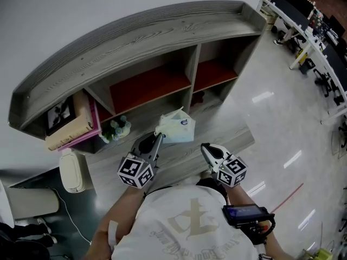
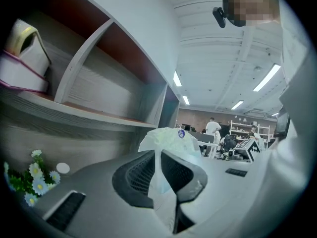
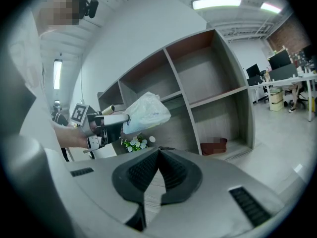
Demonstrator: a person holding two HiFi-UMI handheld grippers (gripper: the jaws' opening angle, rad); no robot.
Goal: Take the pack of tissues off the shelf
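Pack (image 1: 176,126) sits mid-frame in the head view, off the shelf (image 1: 135,42) and out in front of its lower bays. Its long axis runs roughly left to right across the frame, one end at the left gripper (image 1: 159,137), the far end aimed right. In the right gripper view the pack slants up and right from those tips, clear of the shelf boards, and the plastic looks crumpled and baggy.

Left forearm comes up from the lower left. The gripper points toward the upper right, near level, with its marker cube low and close to the body. Its jaws are nearly together, pinching a fold of the pack's wrapper. The bulk of the pack stands just beyond the tips, and in the left gripper view it shows above them.

Right gripper (image 1: 205,147) is lower right of centre and points up-left, near the body and apart from the pack. Its jaws meet at the tips with nothing between them.

Flowers (image 1: 115,129) stand left of the pack, with books (image 1: 70,126) in the bay further left.
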